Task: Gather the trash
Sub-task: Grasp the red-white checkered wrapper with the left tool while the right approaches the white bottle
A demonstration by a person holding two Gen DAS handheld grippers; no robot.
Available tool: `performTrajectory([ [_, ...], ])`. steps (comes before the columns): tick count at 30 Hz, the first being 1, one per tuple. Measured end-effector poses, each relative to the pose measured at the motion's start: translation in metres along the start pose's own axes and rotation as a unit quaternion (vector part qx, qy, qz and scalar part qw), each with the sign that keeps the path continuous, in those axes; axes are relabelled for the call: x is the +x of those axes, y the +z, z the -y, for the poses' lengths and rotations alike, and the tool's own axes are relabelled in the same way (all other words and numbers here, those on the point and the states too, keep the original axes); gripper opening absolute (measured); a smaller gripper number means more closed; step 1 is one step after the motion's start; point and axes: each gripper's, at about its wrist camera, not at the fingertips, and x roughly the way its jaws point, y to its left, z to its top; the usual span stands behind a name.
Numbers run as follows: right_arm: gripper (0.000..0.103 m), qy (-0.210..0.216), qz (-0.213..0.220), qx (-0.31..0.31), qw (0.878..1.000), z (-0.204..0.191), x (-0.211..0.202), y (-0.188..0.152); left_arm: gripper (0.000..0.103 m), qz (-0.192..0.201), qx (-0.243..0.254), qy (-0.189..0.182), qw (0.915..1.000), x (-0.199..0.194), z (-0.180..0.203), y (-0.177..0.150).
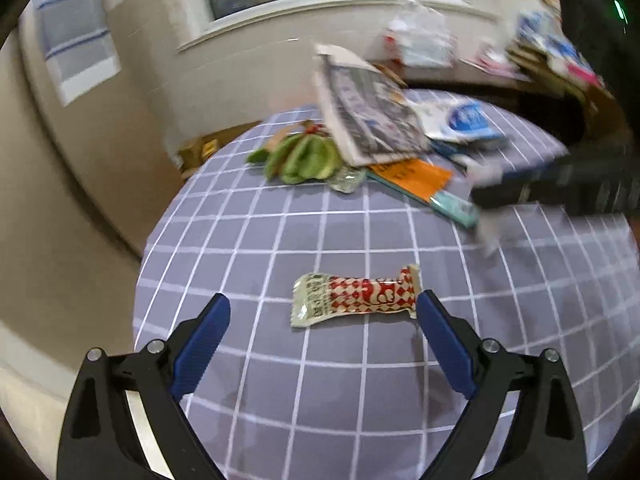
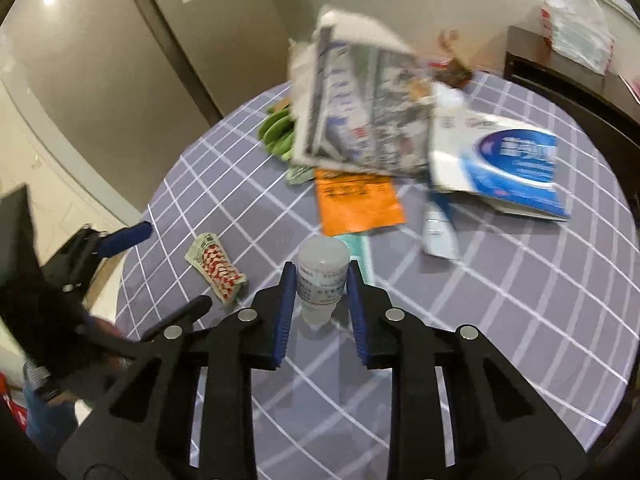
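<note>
A red-and-white snack wrapper (image 1: 356, 298) lies flat on the grey checked tablecloth (image 1: 320, 400). My left gripper (image 1: 322, 308) is open, its blue pads on either side of the wrapper's near edge, the right pad close to the wrapper's end. The wrapper also shows in the right wrist view (image 2: 216, 266), with the left gripper (image 2: 160, 268) beside it. My right gripper (image 2: 322, 280) is shut on a translucent plastic cup (image 2: 322, 276) with a printed label, held above the table (image 2: 500, 340).
Across the table lie green peels (image 1: 304, 156), a propped-up newspaper (image 1: 368, 116), an orange packet (image 1: 416, 176), a blue-and-white bag (image 2: 508, 164) and a small white tube (image 2: 438, 236). A dark cabinet (image 2: 560, 76) with a plastic bag (image 2: 576, 36) stands behind. The table edge curves at left.
</note>
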Motion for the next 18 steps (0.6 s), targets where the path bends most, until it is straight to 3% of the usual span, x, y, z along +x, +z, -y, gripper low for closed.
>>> performTrajectory([
  [6,0.025,-0.009,0.015,0.021,1.0,0.027,-0.03,0.001,0.092,0.005,0.128,-0.061,0.9899,0.013,0.009,0.001],
  [9,0.025,-0.007,0.022,0.036,0.999,0.039,-0.04,0.003,0.092,0.0,0.135,-0.093,0.9865,0.021,0.008,0.009],
  [10,0.025,-0.008,0.024,0.038,0.999,0.041,-0.042,0.004,0.088,-0.005,0.133,-0.108,0.9853,0.024,0.008,0.012],
  [11,0.025,-0.008,0.027,0.042,0.999,0.043,-0.046,0.004,0.07,-0.011,0.127,-0.134,0.9828,0.025,0.008,0.015],
  [14,0.025,-0.01,0.032,0.049,0.998,0.051,-0.053,0.006,0.034,-0.02,0.107,-0.174,0.9787,0.027,0.012,0.02],
  [16,0.025,-0.011,0.033,0.054,0.998,0.056,-0.057,0.005,0.027,-0.021,0.107,-0.176,0.9784,0.024,0.017,0.019],
  [18,0.025,-0.012,0.033,0.059,0.998,0.062,-0.059,0.003,0.027,-0.023,0.102,-0.167,0.9805,0.023,0.019,0.017],
])
